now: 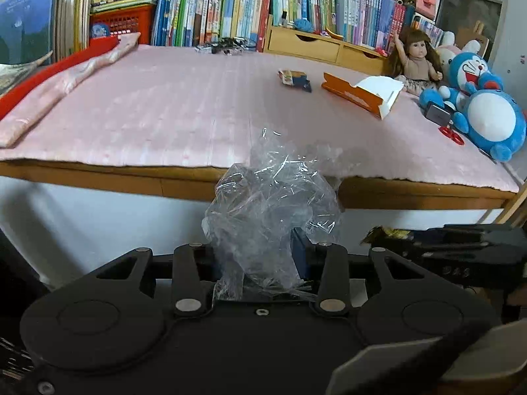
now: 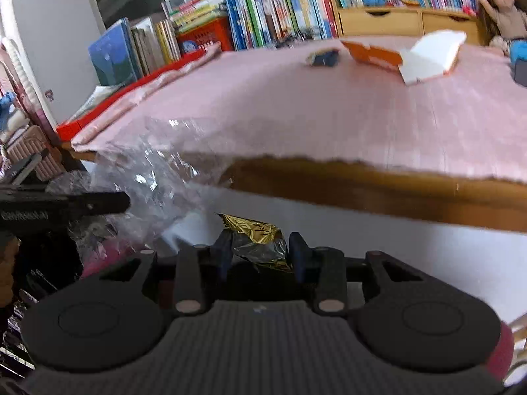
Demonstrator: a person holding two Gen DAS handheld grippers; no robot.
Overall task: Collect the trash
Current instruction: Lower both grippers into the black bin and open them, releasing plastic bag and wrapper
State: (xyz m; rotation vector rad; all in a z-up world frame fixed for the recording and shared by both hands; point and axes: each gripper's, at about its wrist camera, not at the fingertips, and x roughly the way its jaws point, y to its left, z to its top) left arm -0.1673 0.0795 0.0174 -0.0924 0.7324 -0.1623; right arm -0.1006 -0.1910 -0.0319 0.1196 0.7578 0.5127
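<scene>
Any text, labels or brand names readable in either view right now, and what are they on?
Nothing reads cleanly.
Book spines: print too small.
Small snack wrapper: print too small.
Orange carton: no text legible.
Gold wrapper in the right tongs: creased, unreadable.
White lettering on the left tongs: blurred.

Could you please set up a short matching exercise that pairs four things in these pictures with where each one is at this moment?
Things:
1. clear plastic bag
2. gold foil wrapper
3. orange and white carton
4. blue plush toy

Places:
A. lying open on the pink table cover, beside a small dark blue packet
B. clamped in the left tool
C. at the table's far right edge, next to the doll
D. pinched in the right tool

Pairs: 1-B, 2-D, 3-A, 4-C
</scene>
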